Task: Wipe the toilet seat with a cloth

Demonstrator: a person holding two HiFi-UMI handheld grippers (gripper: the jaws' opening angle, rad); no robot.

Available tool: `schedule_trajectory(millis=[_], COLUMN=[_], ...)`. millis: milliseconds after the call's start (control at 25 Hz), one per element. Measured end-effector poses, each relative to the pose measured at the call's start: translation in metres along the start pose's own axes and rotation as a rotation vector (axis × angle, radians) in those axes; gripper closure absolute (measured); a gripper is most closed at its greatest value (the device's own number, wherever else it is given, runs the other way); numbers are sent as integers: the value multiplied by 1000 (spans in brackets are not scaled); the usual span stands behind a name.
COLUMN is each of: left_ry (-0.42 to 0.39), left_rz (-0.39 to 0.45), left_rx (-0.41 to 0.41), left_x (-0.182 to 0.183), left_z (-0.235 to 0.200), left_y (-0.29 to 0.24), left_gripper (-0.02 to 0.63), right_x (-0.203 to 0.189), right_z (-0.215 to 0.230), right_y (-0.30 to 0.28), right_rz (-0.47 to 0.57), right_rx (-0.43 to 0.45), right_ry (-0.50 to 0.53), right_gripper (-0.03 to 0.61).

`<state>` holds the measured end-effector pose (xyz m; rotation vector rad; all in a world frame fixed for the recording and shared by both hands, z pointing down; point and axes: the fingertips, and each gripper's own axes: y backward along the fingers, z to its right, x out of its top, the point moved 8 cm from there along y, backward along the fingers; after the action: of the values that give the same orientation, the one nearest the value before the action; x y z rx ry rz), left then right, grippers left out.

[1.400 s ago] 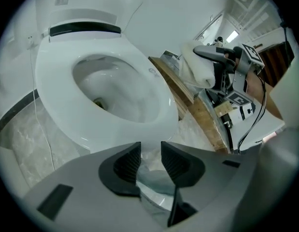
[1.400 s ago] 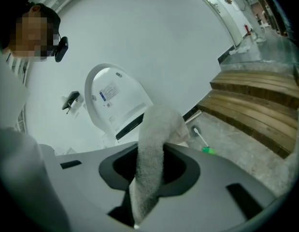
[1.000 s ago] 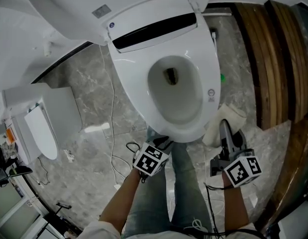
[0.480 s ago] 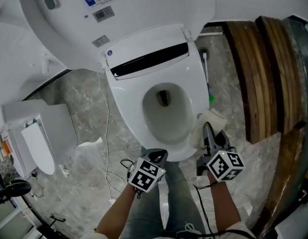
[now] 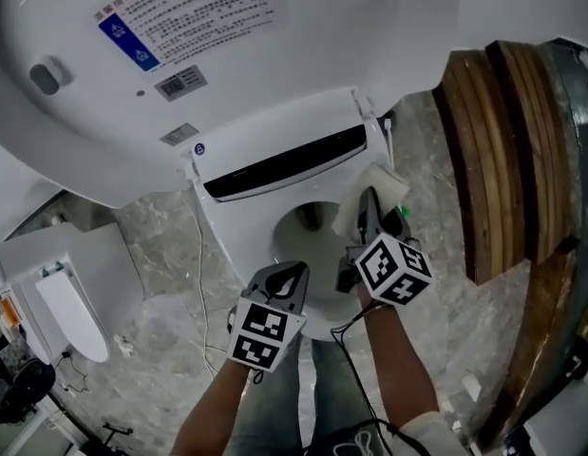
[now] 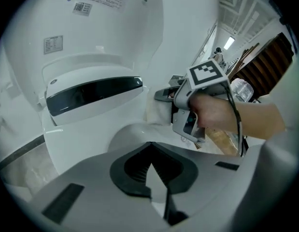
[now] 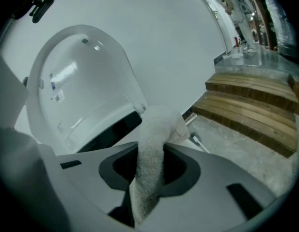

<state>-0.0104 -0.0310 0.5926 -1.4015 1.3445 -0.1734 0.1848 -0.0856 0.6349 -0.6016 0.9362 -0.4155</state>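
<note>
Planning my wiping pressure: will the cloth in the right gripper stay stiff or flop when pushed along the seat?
Probably floppy: the cloth folds over beyond the pinch of the right gripper. Its fuzzy pile looks light and may drag and bunch on the glossy toilet seat.

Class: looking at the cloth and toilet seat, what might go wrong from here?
1. The cloth is pinched in the right gripper's jaws with a loose end beyond them; it may dip into the bowl rather than wipe the seat.
2. The left gripper, shut and empty, hovers at the seat's front and may bump it.
</note>
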Motion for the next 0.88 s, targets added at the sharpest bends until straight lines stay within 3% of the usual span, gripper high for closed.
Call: schedule_trajectory(millis=[120,240,640,880], left_ry=[4,9,-3,5], left_rz=[-14,-28,2,-22], left_rx=[-13,-28,-34,-33], left_x=[0,-2,0,-22], left_z=[-16,-25,-24,-2], left_y=[-6,-7,-6,0], left_gripper=[601,601,601,601], right_x=[-6,-2,-9,-19], right_z=[4,1,10,39], right_y=[-25,-28,-19,12], right_rz=[-40,-12,-16,-31], right_rx=[-94,-119,-112,-134], right_ry=[-21,15,26,65], right_gripper=[494,494,494,494])
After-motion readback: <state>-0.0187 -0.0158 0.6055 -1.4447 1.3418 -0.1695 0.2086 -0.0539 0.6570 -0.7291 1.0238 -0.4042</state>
